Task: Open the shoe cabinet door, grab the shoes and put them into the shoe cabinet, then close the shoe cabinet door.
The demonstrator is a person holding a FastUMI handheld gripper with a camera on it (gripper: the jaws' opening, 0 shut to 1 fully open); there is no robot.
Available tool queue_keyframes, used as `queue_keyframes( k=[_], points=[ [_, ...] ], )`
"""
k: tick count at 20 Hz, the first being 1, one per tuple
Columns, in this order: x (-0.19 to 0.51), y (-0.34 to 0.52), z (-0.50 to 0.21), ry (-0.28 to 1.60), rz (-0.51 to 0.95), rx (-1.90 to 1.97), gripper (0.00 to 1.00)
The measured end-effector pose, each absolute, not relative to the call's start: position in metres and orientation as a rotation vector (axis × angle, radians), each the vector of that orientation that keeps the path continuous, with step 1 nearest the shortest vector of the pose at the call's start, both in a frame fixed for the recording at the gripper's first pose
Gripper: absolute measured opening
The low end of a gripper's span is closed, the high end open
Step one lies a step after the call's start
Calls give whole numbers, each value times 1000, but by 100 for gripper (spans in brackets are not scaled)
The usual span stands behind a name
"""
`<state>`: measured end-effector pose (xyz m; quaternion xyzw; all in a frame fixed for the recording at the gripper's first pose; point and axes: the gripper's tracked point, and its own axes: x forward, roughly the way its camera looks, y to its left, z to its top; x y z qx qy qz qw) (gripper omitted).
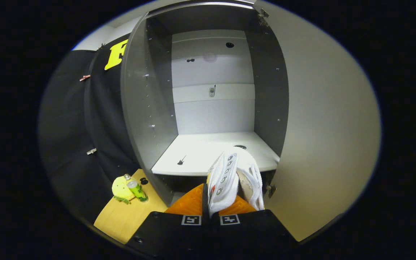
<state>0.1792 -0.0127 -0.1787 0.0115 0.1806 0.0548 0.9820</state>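
White and laced, the shoe (pixel 229 180) stands pinched between the two fingers of the gripper (pixel 209 211), which are closed on its side wall, heel toward the camera and toe reaching over the near edge of the cabinet's white shelf (pixel 193 151). The shoe cabinet (pixel 150 108) is grey, and its door (pixel 323 126) is swung wide open on the right. To the left, on a light wooden surface (pixel 121 216) beside the cabinet, a yellow plush toy (pixel 120 188) touches a green can (pixel 137 190)
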Motion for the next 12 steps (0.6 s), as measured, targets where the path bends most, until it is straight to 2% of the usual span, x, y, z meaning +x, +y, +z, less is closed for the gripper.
queue_keyframes(
  k=[12],
  points=[
    [345,-5,-151,291,137,-94,4]
  ],
)
